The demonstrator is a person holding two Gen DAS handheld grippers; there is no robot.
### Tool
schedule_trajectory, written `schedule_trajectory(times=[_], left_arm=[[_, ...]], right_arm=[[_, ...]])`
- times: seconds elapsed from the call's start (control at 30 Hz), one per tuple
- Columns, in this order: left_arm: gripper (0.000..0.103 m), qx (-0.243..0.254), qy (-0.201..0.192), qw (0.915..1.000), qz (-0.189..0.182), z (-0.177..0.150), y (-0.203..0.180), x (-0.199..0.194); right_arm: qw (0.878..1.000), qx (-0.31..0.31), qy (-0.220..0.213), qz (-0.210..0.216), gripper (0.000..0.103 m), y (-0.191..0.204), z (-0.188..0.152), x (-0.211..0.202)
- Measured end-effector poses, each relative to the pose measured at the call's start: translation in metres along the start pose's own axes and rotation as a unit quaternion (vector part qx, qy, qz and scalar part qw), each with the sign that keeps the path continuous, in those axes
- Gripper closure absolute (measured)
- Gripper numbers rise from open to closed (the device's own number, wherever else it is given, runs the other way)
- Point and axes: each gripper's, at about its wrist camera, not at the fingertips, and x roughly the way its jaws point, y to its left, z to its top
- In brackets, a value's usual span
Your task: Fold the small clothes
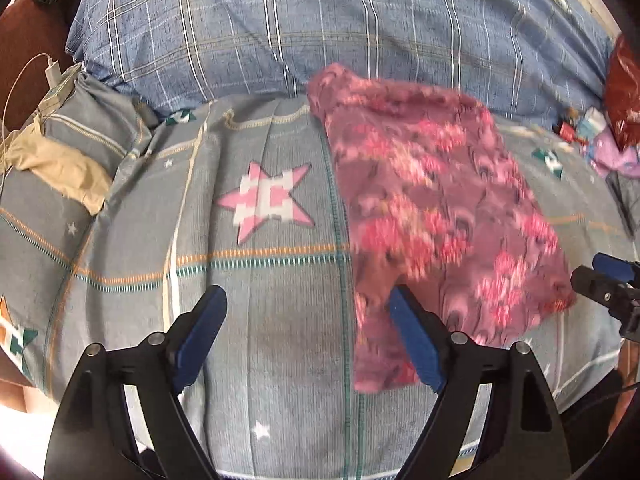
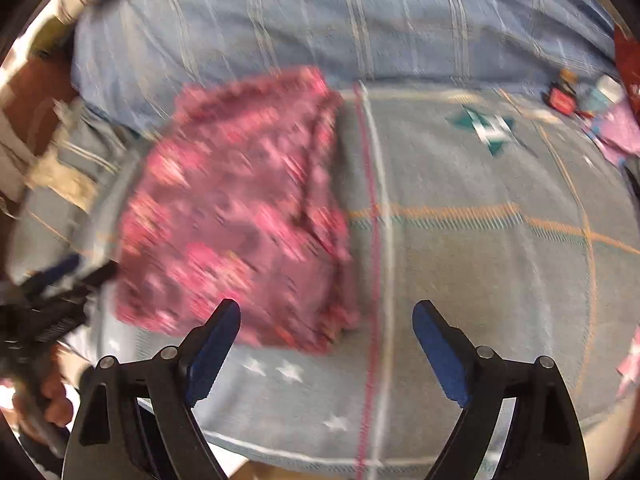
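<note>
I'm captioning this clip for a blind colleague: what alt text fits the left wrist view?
A folded pink floral garment lies on a grey patterned bedsheet, with the open left gripper over the sheet at the garment's near left edge. A blue plaid pillow lies behind, and the right gripper shows at the right edge.

From where I'm driving, the folded garment (image 1: 436,208) lies on the bed (image 1: 276,300), with a pillow (image 1: 280,28) behind it. My left gripper (image 1: 308,332) is at its near left corner, my right gripper (image 2: 326,340) at its near right. Small clutter (image 1: 592,136) sits far right, a charger (image 1: 54,74) far left.
</note>
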Motion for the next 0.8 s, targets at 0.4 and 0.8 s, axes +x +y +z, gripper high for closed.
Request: schedule_trajectory(times=[0.4, 0.8], left_arm=[[0.019, -0.1, 0.039, 0.9824, -0.153, 0.138, 0.04, 0.074], [0.092, -0.117, 0.06, 0.9613, -0.242, 0.2, 0.024, 0.159]], right_arm=[[0.993, -0.019, -0.043, 0.112, 0.021, 0.005, 0.134, 0.063], [0.989, -0.055, 0.005, 0.134, 0.09, 0.001, 0.197, 0.136]])
